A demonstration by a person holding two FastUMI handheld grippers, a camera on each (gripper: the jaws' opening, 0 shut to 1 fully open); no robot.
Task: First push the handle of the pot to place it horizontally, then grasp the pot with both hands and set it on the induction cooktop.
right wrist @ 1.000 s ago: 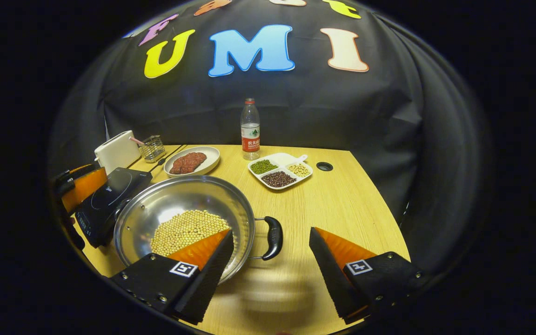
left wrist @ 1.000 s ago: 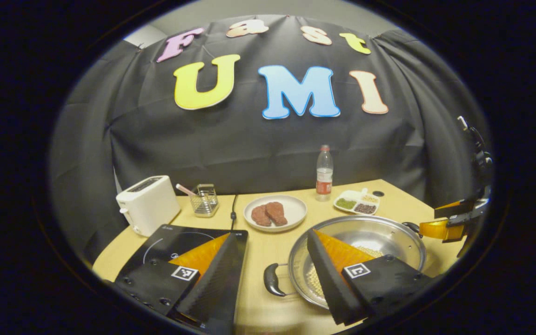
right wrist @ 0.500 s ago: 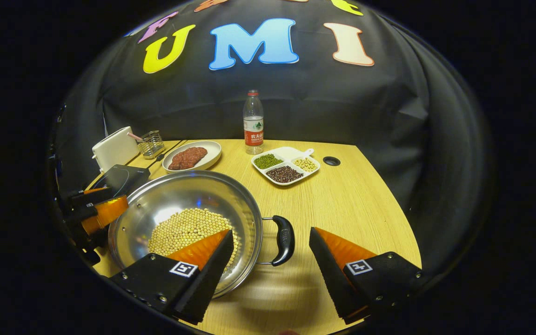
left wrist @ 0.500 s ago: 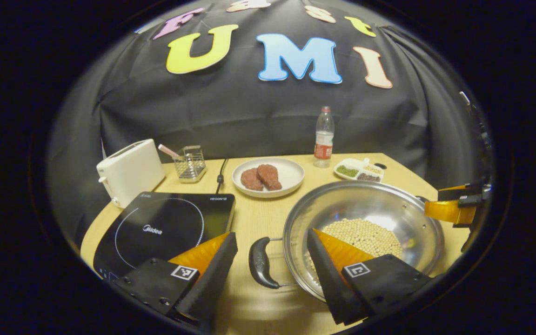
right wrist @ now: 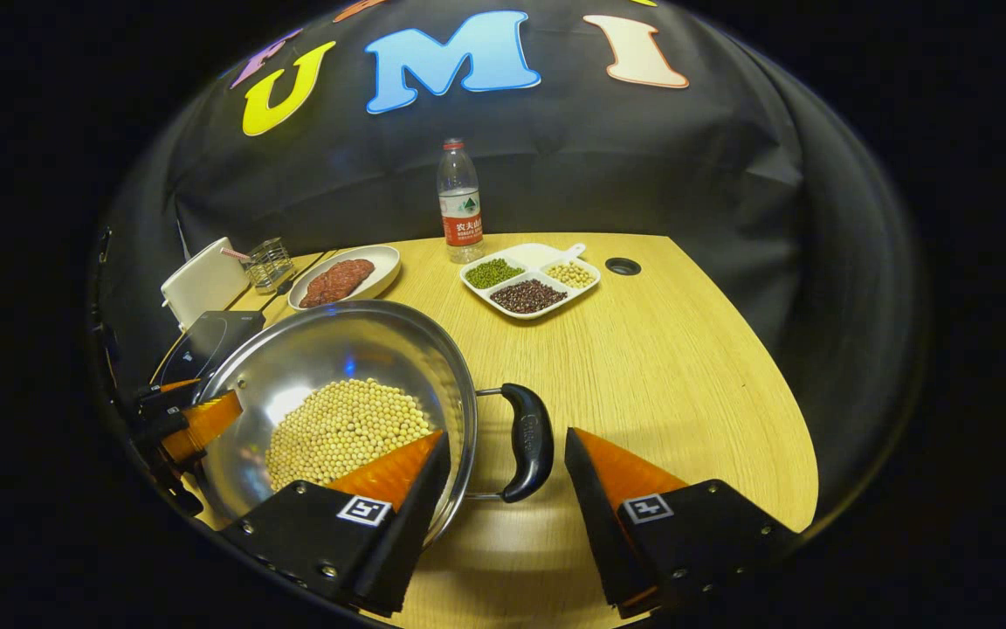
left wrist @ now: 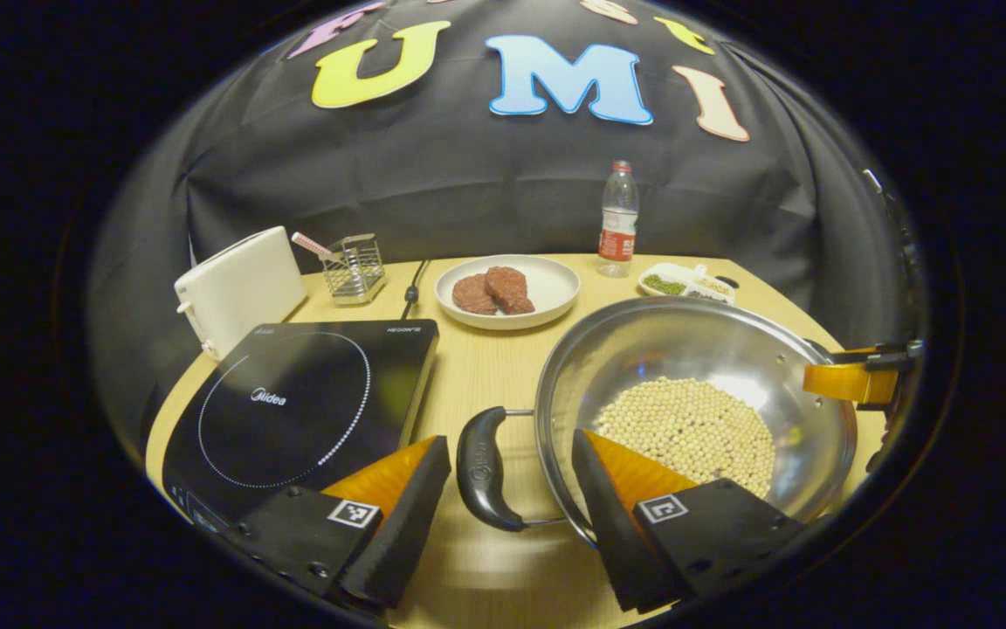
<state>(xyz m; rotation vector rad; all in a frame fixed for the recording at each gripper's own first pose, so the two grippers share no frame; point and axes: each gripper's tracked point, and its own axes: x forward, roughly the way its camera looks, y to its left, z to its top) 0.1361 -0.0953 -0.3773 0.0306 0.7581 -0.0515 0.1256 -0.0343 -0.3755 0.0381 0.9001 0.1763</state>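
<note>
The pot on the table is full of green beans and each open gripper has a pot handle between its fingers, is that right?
Not quite. The pot holds pale yellow beans, as the left gripper view shows. The rest stands: the left gripper and the right gripper are open, each with a pot handle between its fingers.

Counted: 1 pot (left wrist: 695, 384) w/ 2 handles (left wrist: 481, 467), 1 cooktop (left wrist: 302, 406), 1 toaster (left wrist: 237, 288), 1 rack (left wrist: 354, 266), 1 plate (left wrist: 547, 293) w/ 2 meat pcs (left wrist: 492, 291), 1 bottle (left wrist: 617, 218), 1 tray (right wrist: 531, 281), 3 compartments.
</note>
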